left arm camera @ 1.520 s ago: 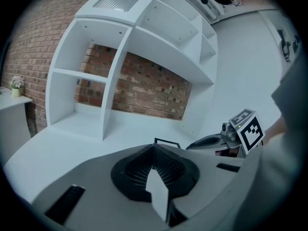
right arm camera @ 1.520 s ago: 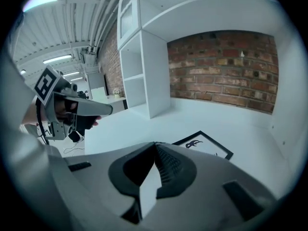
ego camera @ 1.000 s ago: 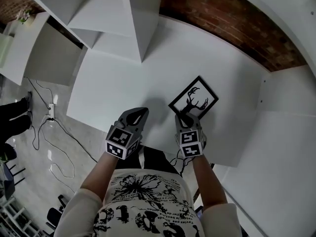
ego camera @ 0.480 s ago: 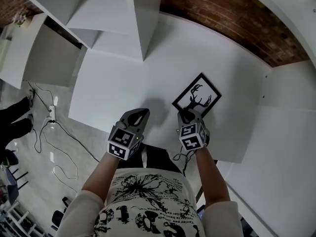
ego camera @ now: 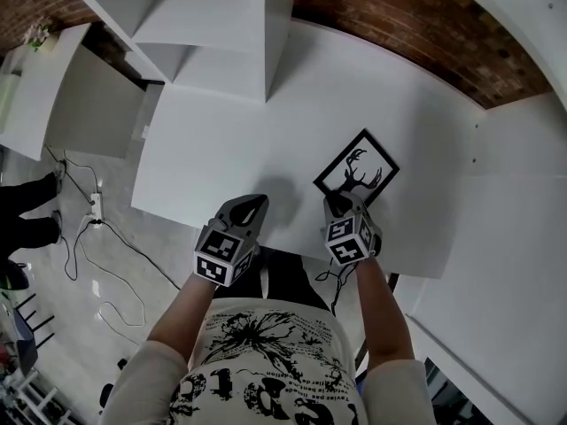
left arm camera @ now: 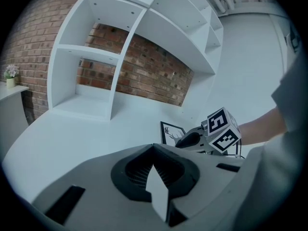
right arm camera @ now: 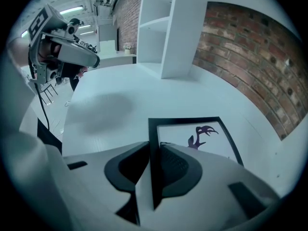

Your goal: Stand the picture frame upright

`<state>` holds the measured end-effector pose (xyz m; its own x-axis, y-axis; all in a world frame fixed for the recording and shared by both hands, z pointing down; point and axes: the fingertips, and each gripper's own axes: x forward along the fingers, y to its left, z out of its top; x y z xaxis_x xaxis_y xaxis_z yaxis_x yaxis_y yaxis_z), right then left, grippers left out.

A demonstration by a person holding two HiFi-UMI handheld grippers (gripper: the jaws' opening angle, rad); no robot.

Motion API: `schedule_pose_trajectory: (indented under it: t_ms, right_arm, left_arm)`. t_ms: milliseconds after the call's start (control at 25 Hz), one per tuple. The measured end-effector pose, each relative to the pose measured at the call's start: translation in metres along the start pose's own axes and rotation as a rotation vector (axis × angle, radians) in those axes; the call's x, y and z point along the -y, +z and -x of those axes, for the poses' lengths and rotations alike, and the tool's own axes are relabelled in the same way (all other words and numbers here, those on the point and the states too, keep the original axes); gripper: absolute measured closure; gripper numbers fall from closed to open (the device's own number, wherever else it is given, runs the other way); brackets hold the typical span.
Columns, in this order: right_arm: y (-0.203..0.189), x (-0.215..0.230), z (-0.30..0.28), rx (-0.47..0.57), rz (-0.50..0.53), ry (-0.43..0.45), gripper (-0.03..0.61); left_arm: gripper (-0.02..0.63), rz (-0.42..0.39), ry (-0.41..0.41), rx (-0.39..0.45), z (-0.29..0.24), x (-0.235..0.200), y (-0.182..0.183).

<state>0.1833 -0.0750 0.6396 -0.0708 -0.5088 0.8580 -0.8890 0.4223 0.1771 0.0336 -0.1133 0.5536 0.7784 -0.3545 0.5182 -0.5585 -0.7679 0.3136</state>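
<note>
The picture frame (ego camera: 359,168), black-edged with a deer silhouette, lies on the white table (ego camera: 221,149) right of centre. My right gripper (ego camera: 337,204) points steeply down at its near corner. In the right gripper view the frame's (right arm camera: 192,134) black left edge runs between the jaws of that gripper (right arm camera: 154,177), which have just been closing and now pinch it. My left gripper (ego camera: 252,205) hovers shut and empty over the table's front edge, left of the frame. The left gripper view shows its closed jaws (left arm camera: 155,177), with the frame (left arm camera: 169,133) and the right gripper (left arm camera: 188,139) beyond.
A white shelf unit (ego camera: 230,25) stands on the table's far side against a brick wall (ego camera: 399,25). A second white surface (ego camera: 496,237) adjoins at the right. Cables (ego camera: 89,237) trail on the floor to the left.
The right gripper has sunk a little onto the frame's near corner and rolled its wrist. The left gripper has drifted slightly. The frame has not visibly moved.
</note>
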Motion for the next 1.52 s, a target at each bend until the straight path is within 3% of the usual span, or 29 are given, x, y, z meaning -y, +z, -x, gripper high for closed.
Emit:
schedule_pose_trajectory:
  t_ms: [480, 920, 1520]
  right_arm:
    - [-0.018, -0.064, 0.022, -0.014, 0.080, 0.063, 0.502]
    - [-0.027, -0.110, 0.035, 0.001, 0.110, 0.069, 0.503]
    - [-0.046, -0.141, 0.057, 0.039, 0.248, 0.171, 0.505]
  left_arm:
    - [0.607, -0.062, -0.037, -0.006, 0.045, 0.012, -0.024]
    - [0.607, -0.090, -0.072, -0.037, 0.071, 0.022, -0.058]
    - [0.607, 0.008, -0.012, -0.048, 0.081, 0.053, -0.092]
